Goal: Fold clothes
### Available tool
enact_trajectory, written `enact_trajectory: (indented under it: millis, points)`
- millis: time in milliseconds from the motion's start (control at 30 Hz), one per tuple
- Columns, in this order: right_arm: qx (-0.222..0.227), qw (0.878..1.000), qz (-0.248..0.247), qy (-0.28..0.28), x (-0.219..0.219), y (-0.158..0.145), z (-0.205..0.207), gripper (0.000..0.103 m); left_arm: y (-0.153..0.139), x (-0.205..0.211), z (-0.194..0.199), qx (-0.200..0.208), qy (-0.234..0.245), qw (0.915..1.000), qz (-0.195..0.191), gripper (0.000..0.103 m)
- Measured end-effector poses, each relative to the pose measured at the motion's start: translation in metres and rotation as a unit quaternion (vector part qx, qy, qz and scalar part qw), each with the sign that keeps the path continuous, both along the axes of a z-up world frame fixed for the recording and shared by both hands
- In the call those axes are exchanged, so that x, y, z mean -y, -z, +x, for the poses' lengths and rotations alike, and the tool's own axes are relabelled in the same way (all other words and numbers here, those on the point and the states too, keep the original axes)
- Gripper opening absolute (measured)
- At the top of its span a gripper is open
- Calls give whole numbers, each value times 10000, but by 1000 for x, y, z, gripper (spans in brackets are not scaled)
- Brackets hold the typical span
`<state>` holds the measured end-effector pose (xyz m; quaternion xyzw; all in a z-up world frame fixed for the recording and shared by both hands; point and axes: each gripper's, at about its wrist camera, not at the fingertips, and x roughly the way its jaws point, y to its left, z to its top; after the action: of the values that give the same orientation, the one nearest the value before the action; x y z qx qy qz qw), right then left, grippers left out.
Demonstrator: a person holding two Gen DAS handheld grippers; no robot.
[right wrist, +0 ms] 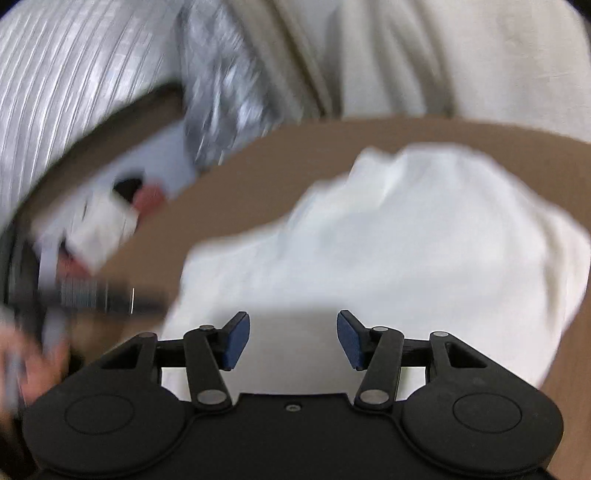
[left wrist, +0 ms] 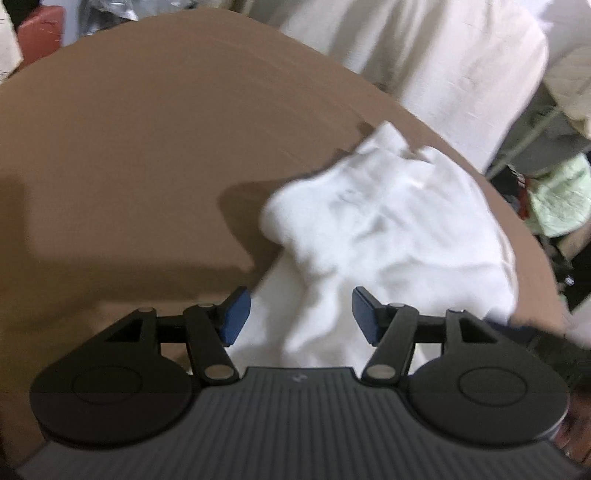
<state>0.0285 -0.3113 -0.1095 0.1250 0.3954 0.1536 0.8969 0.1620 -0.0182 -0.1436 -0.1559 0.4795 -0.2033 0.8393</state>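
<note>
White garment (left wrist: 388,236) crumpled, seemingly unfolded; brown table (left wrist: 129,166).

A brown-covered table (left wrist: 140,155) fills the foreground, backed by pale cream drapery (left wrist: 424,62). A red seat (left wrist: 40,31) stands beyond its far corner, with crinkled silver sheeting (right wrist: 225,85) and white slatted blinds (right wrist: 62,92) behind.

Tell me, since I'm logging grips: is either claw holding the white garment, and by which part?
Nothing is held. The left claw and right claw both stand open above the white garment, their blue pads clear of the cloth.
</note>
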Motion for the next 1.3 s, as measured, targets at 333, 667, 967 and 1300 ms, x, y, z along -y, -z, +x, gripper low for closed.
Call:
enact_trajectory:
  millis: [333,667,967,1300]
  points:
    - [-311,9969,-274,-668,-66,18,-142,67,5,6,-39,-124,81,9981,595,72]
    - [-357,9972,352,-559,-43,18,-194,69,35,-18,-94,-615,-345,9974,-122,84]
    - [-535,9983,208,-70,-68,36,-190,20,-7,13,-115,911,-154,9892,1141,19]
    - [-797,9946,404,-534,-71,25,-196,4,24,15,-114,232,23,9776,2092,46]
